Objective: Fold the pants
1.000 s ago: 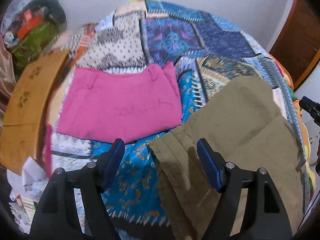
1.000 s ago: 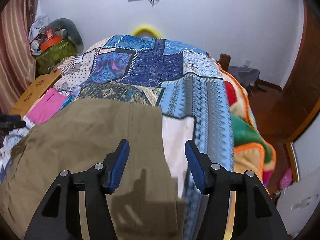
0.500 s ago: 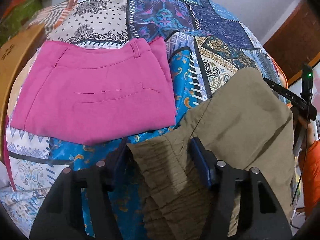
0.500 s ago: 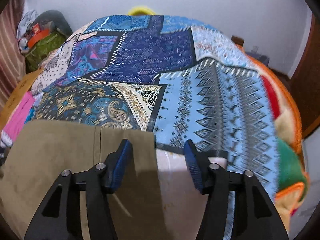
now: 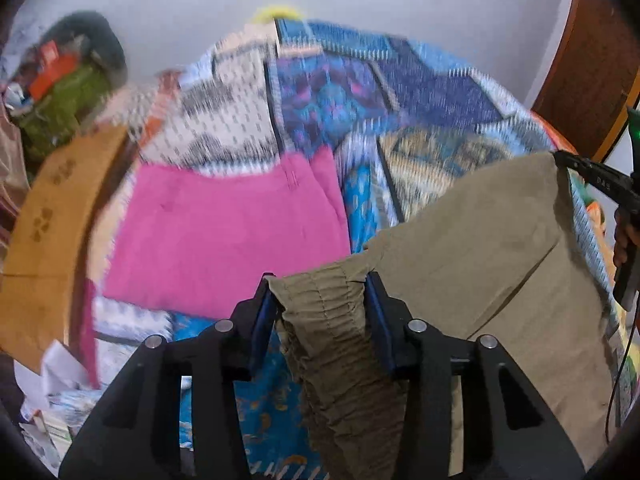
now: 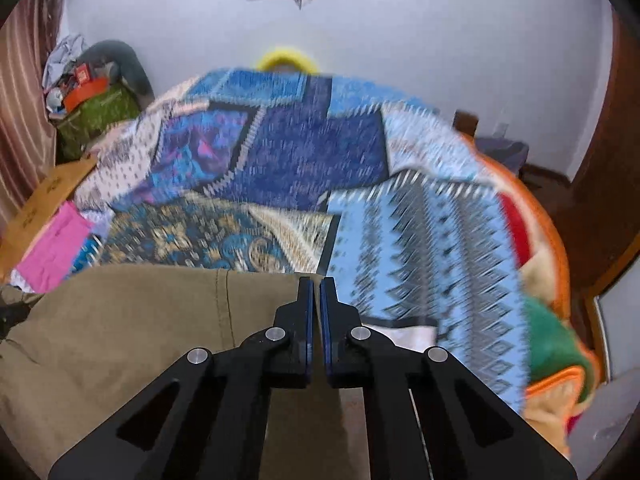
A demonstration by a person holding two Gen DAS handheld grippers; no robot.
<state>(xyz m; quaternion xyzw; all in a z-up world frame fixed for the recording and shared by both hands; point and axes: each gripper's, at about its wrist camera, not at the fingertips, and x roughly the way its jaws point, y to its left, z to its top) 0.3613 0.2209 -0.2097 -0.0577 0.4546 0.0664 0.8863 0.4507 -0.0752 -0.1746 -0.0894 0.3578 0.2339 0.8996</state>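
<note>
Olive-brown pants point(image 5: 480, 248) lie on a patchwork bed cover point(image 5: 360, 92). My left gripper point(image 5: 320, 304) is shut on the pants' gathered waistband, which bunches between the blue pads and hangs down. My right gripper point(image 6: 317, 312) is shut on the far corner of the same pants point(image 6: 120, 320); its jaws stand nearly together. The right gripper also shows at the right edge of the left wrist view point(image 5: 592, 176), pinching that corner. The pants are lifted between the two grippers.
Folded pink shorts point(image 5: 224, 228) lie on the cover to the left of the olive pants. A brown cardboard box point(image 5: 44, 224) stands at the bed's left side, a green bag point(image 6: 96, 116) beyond it. An orange blanket edge point(image 6: 552, 240) runs along the right.
Both grippers went from open to closed on the olive pants. Both views have swung upward and the pants are raised off the cover.
</note>
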